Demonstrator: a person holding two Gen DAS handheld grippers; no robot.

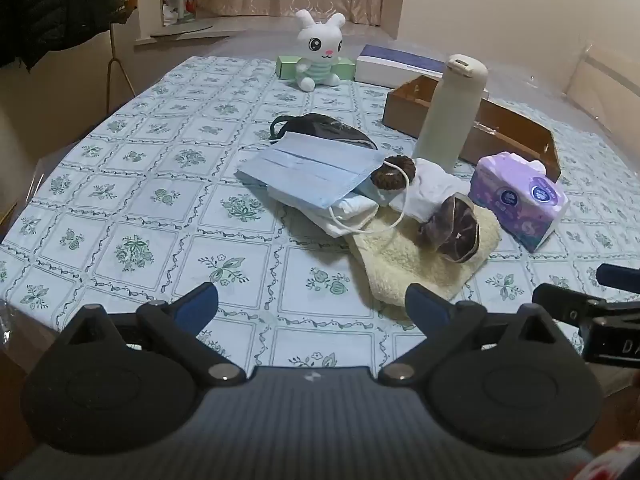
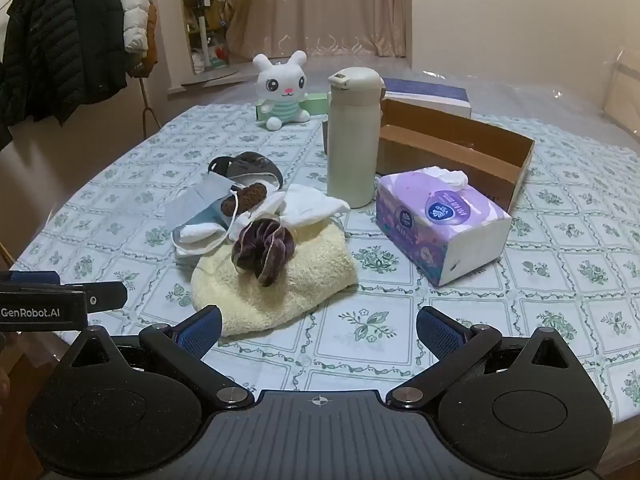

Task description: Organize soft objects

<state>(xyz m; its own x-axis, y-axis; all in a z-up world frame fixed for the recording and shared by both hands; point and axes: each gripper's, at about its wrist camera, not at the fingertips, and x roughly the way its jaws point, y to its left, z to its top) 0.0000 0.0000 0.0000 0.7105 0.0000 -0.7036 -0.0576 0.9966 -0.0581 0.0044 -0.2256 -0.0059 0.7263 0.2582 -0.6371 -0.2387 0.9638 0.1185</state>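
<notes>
Curtains and a pale wall close off the back of the room; in front stands a table (image 2: 400, 340) under a floral-tiled cloth.

**Layout.** The soft objects lie in one loose heap near the middle of the table:
- a cream towel (image 2: 288, 280) at the near side of the heap, flat on the cloth;
- a purple scrunchie (image 2: 262, 250) resting on the towel;
- a white cloth (image 2: 308, 206) just behind the scrunchie;
- a brown scrunchie (image 1: 394, 174) on top of the white cloth;
- a blue face mask (image 1: 316, 170) overlapping white masks (image 1: 348, 216);
- a dark pouch-like item (image 1: 328, 130) behind the masks.

A plush rabbit (image 1: 320, 50) sits well apart at the far edge. A cardboard box (image 2: 460, 148) stands open to the right, behind a tissue pack (image 2: 440, 220) and a cream flask (image 2: 354, 136).

**Step in hand.** Judged from the layout, sorting has not begun: nothing soft is visible in the box, though part of its inside is hidden. This is the approach stage.

**Next move.** The purple scrunchie is topmost and nearest the right claw, so it is the likely first pick. The pick calls for a descent over it and a closure on the scrunchie alone, without snagging the towel pile or the mask loops.

**Claw state.**
- Left claw (image 1: 312, 308): jaws fully apart, holding nothing, above bare cloth short of the towel.
- Right claw (image 2: 320, 330): jaws fully apart, holding nothing; its left finger overlaps the towel's near edge in view, contact not determinable.
</notes>
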